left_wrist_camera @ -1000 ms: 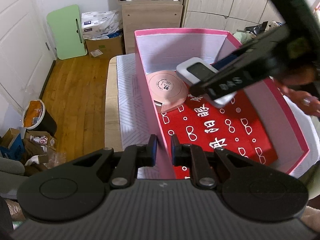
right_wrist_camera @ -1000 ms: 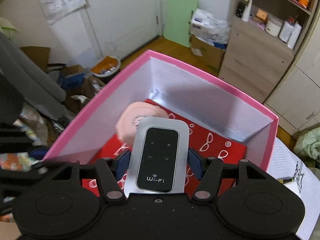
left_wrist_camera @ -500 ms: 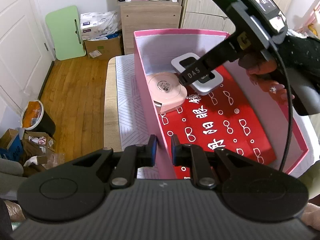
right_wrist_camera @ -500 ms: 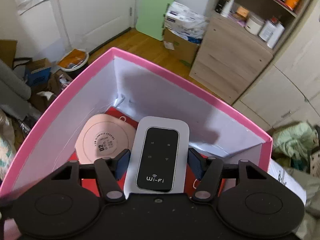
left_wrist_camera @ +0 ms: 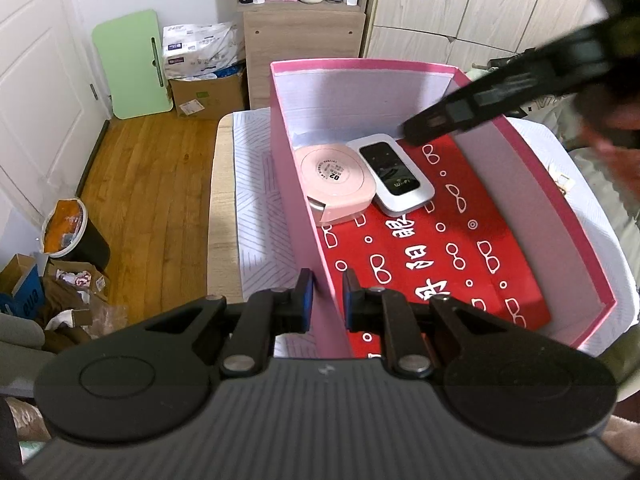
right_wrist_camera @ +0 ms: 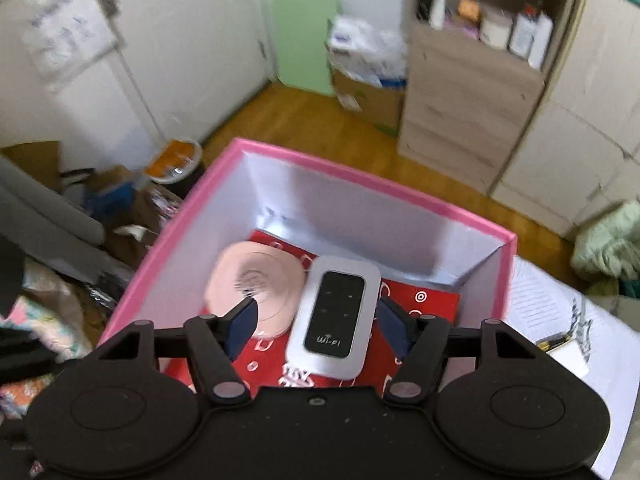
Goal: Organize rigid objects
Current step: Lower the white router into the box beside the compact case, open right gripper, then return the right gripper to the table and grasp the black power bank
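I hold a black two-finger gripper in each hand, both angled down at a pink box (left_wrist_camera: 556, 200) that sits on a white patterned cloth (left_wrist_camera: 256, 200) over a table.

My left gripper (left_wrist_camera: 324, 300) is clamped on the box's near left wall, one blue-padded finger outside the wall and one inside, the pads pressed against the thin pink card.

Inside the box, a red sheet printed with white spectacles (left_wrist_camera: 440, 248) covers the floor. In the far left corner lies a round pale pink case (left_wrist_camera: 334, 180), resting against the left wall. Touching its right side lies a silver pocket Wi-Fi router (left_wrist_camera: 394, 174) with a black face, flat on the red sheet, face up.

My right gripper (right_wrist_camera: 316, 320) hangs above the router with its jaws opening. The router shows between the two blue pads, but neither pad touches it; it lies free on the box floor. In the left wrist view, this gripper's finger (left_wrist_camera: 472, 114) reaches in from the upper right, above the far end of the box.

Beyond the table are a wooden floor, a green folded board (left_wrist_camera: 134, 64) leaning on the wall and a wooden shelf unit (left_wrist_camera: 304, 28).
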Tool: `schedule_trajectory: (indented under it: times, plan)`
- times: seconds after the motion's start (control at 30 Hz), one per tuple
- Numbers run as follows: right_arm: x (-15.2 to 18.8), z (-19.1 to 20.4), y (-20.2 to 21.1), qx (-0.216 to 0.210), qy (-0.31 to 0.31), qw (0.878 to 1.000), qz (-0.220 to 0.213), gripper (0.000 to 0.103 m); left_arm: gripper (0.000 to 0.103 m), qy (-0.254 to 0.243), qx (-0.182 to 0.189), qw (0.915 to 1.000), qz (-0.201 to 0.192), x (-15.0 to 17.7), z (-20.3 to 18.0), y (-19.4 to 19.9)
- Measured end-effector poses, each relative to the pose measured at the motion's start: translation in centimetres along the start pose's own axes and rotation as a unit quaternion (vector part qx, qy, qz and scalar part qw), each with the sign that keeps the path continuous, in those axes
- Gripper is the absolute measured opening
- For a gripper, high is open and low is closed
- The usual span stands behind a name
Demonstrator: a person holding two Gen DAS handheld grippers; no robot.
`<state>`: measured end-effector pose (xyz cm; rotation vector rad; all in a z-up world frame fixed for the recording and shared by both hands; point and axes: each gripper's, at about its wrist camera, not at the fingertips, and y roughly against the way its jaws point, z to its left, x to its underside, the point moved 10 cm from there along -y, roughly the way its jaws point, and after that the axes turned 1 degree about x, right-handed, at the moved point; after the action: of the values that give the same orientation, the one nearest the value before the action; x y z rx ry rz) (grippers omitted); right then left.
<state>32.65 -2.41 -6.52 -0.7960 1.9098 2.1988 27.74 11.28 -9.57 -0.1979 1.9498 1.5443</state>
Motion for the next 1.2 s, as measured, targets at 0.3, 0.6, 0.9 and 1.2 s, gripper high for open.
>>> schedule_trajectory:
  times: [0.3, 0.6, 0.9, 1.2]
  plan:
    - [3.3, -2.3, 9.5, -0.024, 0.017, 0.997, -0.072, 0.070, 0.013, 0.000, -0.011, 0.9999, 0.010, -0.1, -0.3, -0.2]
    - [9.8, -7.6, 11.8, -0.012, -0.005, 0.994, -0.106, 0.070, 0.013, -0.002, -0.017, 0.9996, 0.023, 0.4, -0.4, -0.3]
    - [16.3, -12.0, 8.9, -0.001, -0.047, 0.991, -0.121, 0.071, 0.012, 0.009, -0.026, 0.9992, 0.030, 0.4, -0.3, -0.8]
    - [16.7, -14.4, 3.7, 0.025, -0.080, 0.986, -0.147, 0.073, 0.012, 0.000, -0.036, 0.9982, 0.047, 0.2, -0.5, -1.1]
